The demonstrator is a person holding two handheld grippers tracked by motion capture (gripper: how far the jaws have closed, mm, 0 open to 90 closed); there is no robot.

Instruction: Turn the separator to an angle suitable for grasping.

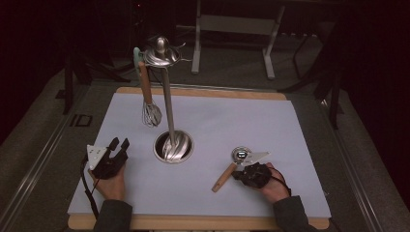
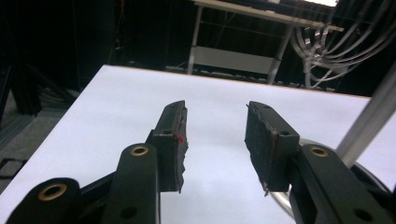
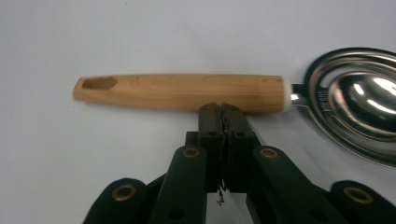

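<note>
A steel skimmer spoon with a wooden handle (image 1: 223,177) lies flat on the white mat at the right; in the right gripper view its handle (image 3: 182,91) runs crosswise and its shiny bowl (image 3: 364,100) is at the right edge. My right gripper (image 1: 236,174) is shut, its pressed-together tips (image 3: 219,106) at the handle's near side with nothing between the pads. My left gripper (image 1: 119,143) rests low at the mat's left, open and empty (image 2: 215,112). A whisk (image 1: 151,113) hangs from the steel utensil stand (image 1: 168,104) at the middle.
The stand's round base (image 1: 173,146) sits between my hands, and its pole (image 2: 369,121) rises at the right of the left gripper view. The white mat (image 1: 241,121) covers a wooden board. A metal frame (image 1: 232,24) stands on the floor beyond the table.
</note>
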